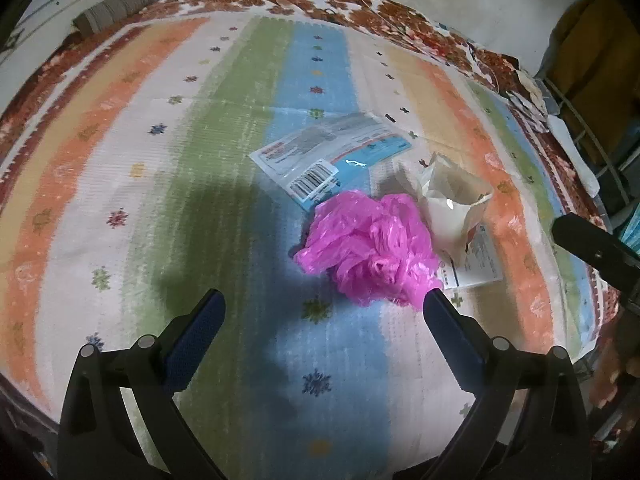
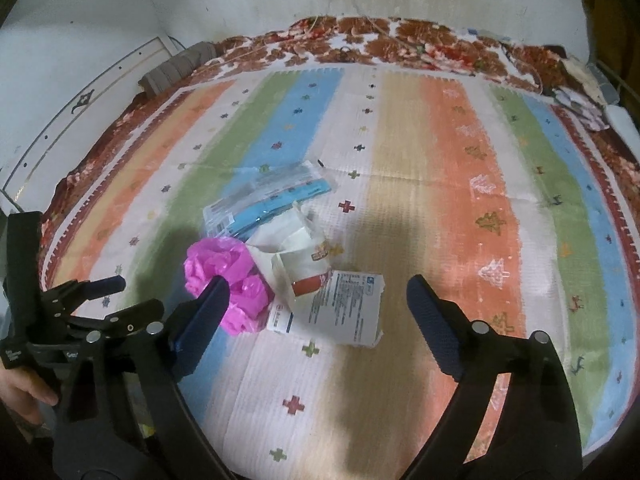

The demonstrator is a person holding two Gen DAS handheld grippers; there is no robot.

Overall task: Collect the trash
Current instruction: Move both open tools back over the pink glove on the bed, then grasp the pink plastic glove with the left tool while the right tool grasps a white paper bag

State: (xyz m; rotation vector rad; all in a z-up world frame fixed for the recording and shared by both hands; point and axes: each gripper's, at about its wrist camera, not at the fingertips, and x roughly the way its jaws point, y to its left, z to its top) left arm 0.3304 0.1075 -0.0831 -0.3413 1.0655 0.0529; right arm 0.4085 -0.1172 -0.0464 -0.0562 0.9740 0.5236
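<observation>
- Left wrist view: left gripper (image 1: 322, 312) fingers stand wide and empty above the bed (image 1: 100, 184); the pink bag (image 1: 370, 246) lies just ahead, touching the white packet (image 1: 456, 204) and blue wrapper (image 1: 332, 152)
- Right gripper (image 2: 316, 304) is also wide, holding nothing, over the leaflet (image 2: 344, 308)
- Crumpled film may slip or spring out of a shallow pinch
- Closing low could snag the mat (image 2: 400, 184)
- Both grippers converge on one heap; they may collide, or scatter the pieces
</observation>
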